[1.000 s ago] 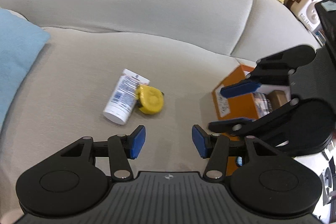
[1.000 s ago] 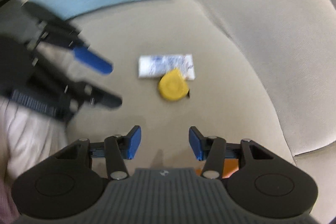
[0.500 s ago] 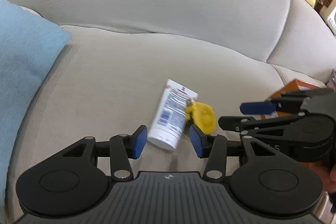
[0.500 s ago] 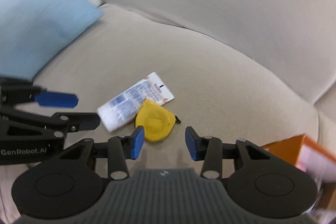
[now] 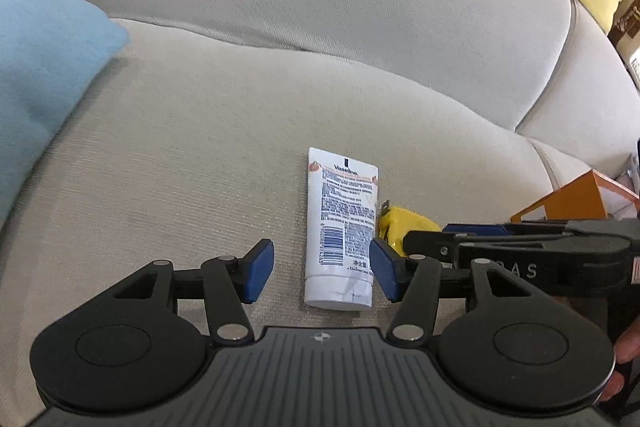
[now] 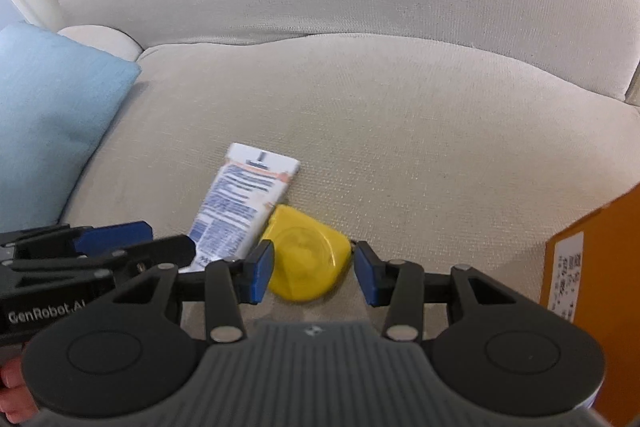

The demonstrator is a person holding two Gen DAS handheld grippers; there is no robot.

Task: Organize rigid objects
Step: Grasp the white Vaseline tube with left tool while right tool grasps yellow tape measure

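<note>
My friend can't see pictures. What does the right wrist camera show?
The open right gripper reaches around a yellow tape measure on a beige sofa. A white tube lies against the tape measure, with the left gripper beside it. A blue pillow sits far left, an orange box right.

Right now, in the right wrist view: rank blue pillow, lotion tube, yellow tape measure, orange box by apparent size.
1. blue pillow, cut off by the frame
2. orange box, also cropped, so its rank against the pillow is unsure
3. lotion tube, partly hidden
4. yellow tape measure, close to the tube in size
</note>
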